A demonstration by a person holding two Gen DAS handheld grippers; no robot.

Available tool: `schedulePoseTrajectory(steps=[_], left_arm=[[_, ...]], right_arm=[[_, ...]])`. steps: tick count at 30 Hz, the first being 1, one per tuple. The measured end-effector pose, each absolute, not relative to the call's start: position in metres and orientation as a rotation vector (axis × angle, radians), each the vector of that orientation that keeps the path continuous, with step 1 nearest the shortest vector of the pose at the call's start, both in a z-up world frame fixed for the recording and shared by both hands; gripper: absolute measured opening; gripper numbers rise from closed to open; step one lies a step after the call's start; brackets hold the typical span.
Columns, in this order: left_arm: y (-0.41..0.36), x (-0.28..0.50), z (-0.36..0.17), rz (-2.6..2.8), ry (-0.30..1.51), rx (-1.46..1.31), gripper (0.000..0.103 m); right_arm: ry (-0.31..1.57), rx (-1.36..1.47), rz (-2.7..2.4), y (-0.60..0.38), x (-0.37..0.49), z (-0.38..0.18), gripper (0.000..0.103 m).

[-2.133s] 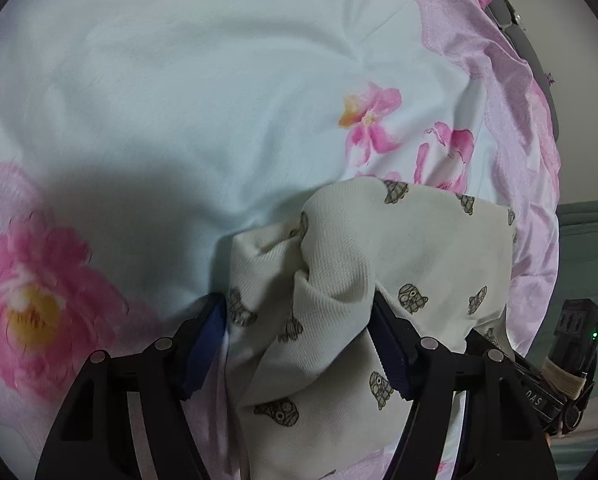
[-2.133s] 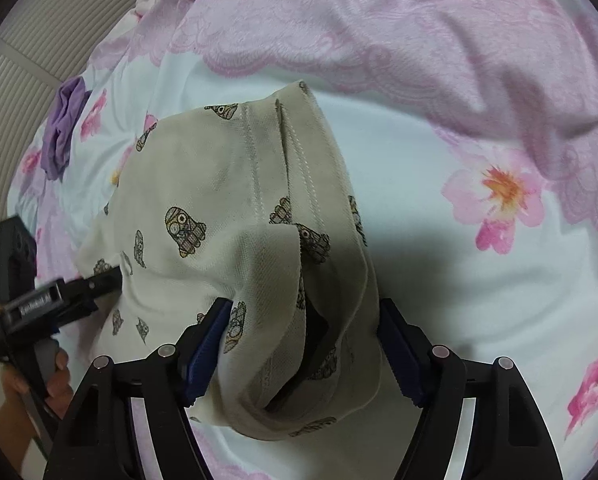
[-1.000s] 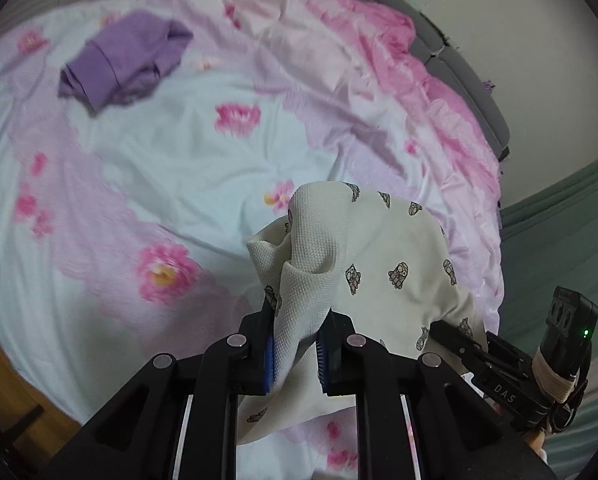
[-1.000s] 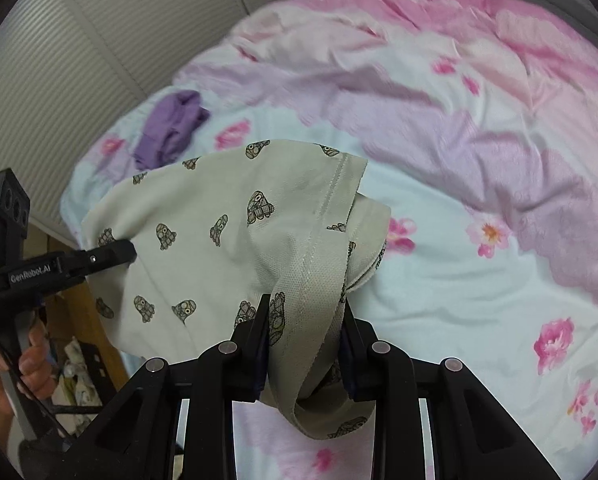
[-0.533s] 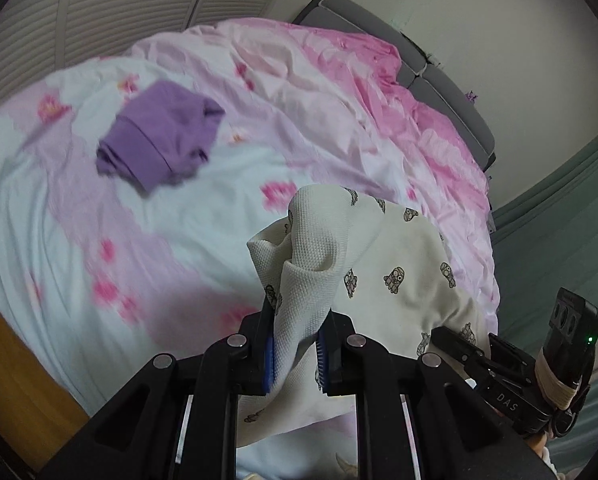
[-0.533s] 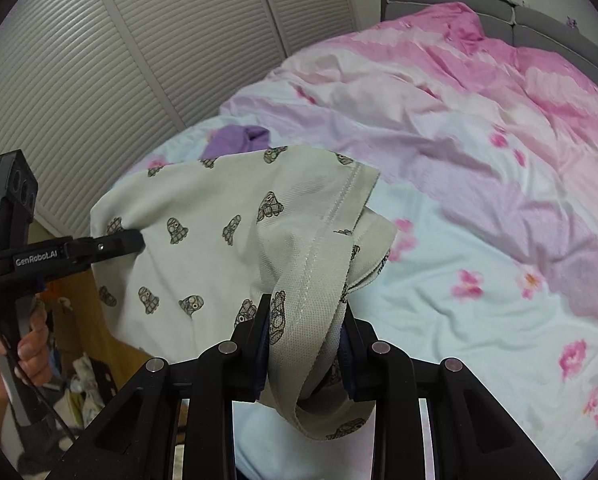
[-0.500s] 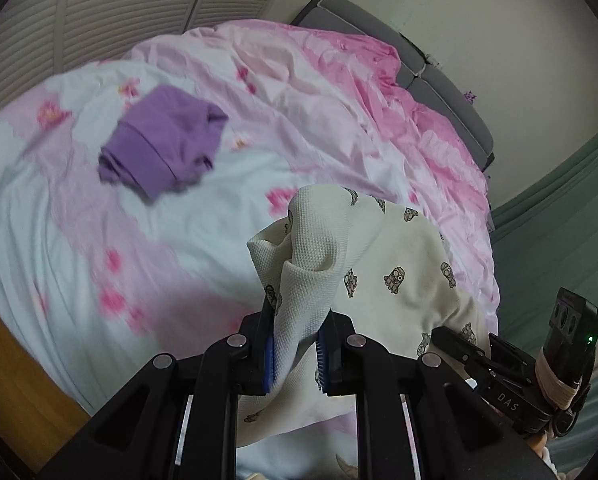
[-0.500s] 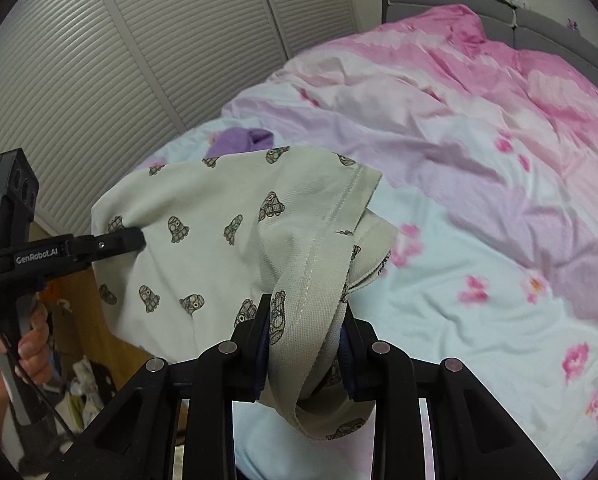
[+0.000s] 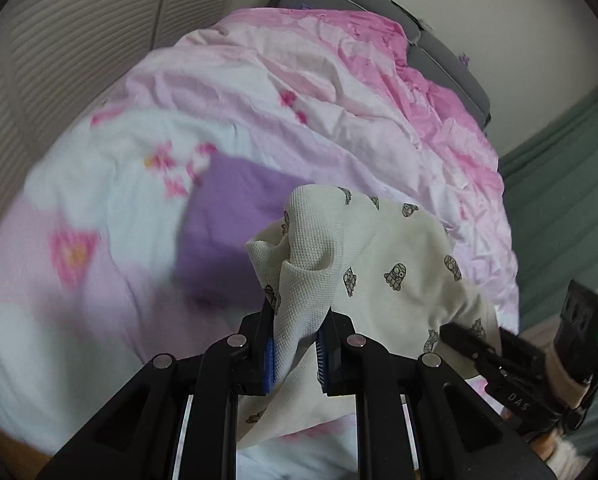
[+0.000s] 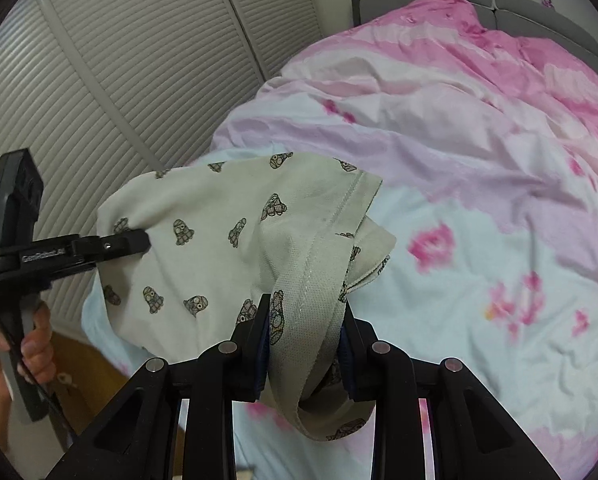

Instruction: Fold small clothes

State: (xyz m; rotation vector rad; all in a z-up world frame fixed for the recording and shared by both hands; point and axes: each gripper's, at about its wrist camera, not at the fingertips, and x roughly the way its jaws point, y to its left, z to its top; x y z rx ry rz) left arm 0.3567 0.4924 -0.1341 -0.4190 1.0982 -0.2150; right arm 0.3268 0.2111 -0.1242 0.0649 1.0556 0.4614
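A cream garment (image 9: 379,248) printed with small dark figures hangs stretched in the air between both grippers, above the bed. My left gripper (image 9: 297,344) is shut on one bunched corner of it. My right gripper (image 10: 303,344) is shut on the hemmed edge (image 10: 327,252) at the other side. In the right wrist view the left gripper (image 10: 139,242) pinches the cloth at the far left. In the left wrist view the right gripper (image 9: 451,332) shows at lower right. A folded purple garment (image 9: 227,228) lies on the bed just behind the cream one.
The bed carries a rumpled pink and pale blue floral duvet (image 10: 479,168). A grey headboard (image 10: 519,4) stands at the far end. Slatted closet doors (image 10: 119,60) line the left side. A green curtain (image 9: 571,184) hangs at right. Wooden floor (image 10: 103,368) shows below the bed edge.
Both grippers, still shut on the cream garment, have carried it toward the purple garment, which now looks larger and sits directly behind it. The view has tilted up toward the headboard.
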Motion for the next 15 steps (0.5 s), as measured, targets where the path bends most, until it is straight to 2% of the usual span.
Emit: schedulePoseTrajectory(steps=[8,14,15], left_arm=[[0.536,0.451,-0.167,-0.260,1.124,-0.389,0.017],[0.540,0.491,-0.217,-0.237,1.206,-0.379,0.018],[0.541,0.496,-0.226,-0.225,1.222,-0.384,0.018]], right_arm=[[1.068,-0.069,0.433,0.296,0.396,-0.142,0.030],[1.142,-0.098,0.367,0.308,0.442,-0.179,0.031],[1.158,-0.097,0.359,0.307,0.446,-0.186,0.034]])
